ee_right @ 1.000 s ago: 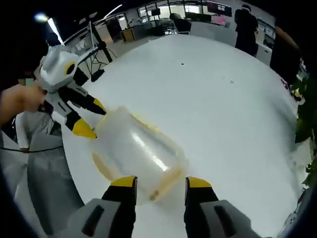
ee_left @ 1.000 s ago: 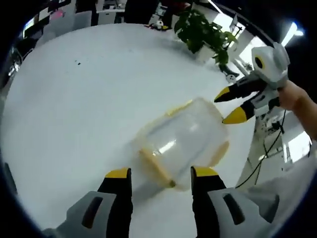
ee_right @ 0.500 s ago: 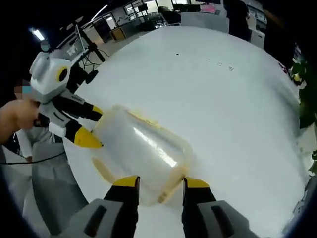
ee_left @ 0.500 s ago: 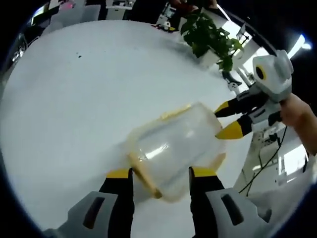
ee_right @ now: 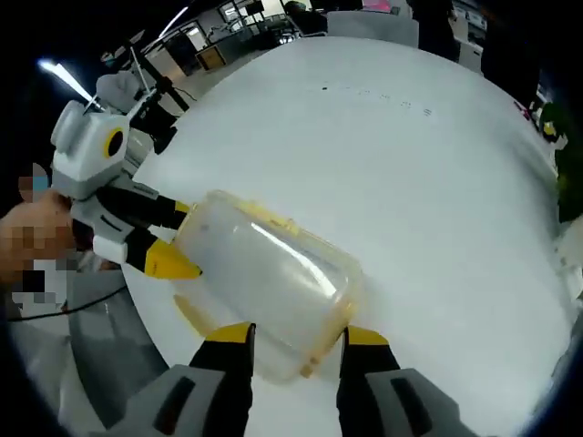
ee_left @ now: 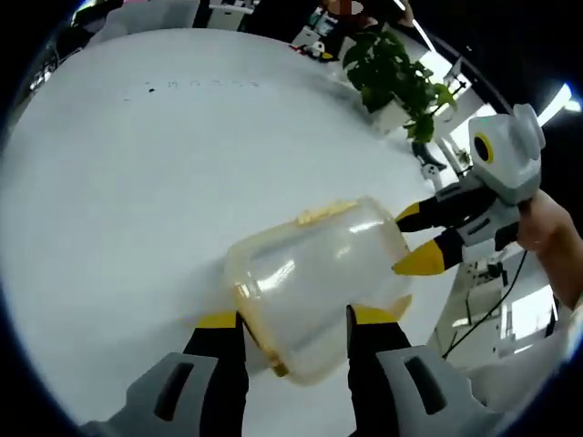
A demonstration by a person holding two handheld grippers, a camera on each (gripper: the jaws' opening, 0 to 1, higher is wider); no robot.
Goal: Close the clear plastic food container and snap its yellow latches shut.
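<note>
We see a clear plastic food container (ee_left: 314, 273) lying on a white tabletop (ee_left: 137, 182), close to the edge nearest the person, with each of its two ends between one gripper's fingers. It is a rounded, frosted-looking box with its lid on, and bright glare streaks run across its top. A yellow seal line runs round the rim, and a yellow latch (ee_left: 258, 320) hangs at the end nearest the left gripper (ee_left: 293, 319). In the right gripper view the container (ee_right: 269, 273) shows a similar yellow latch (ee_right: 319, 350) at the end by the right gripper (ee_right: 299, 334). Both grippers have their black, yellow-tipped fingers spread to either side of the container's ends; we cannot tell whether they press it. A potted plant (ee_left: 393, 77) stands at the far edge of the tabletop.
</note>
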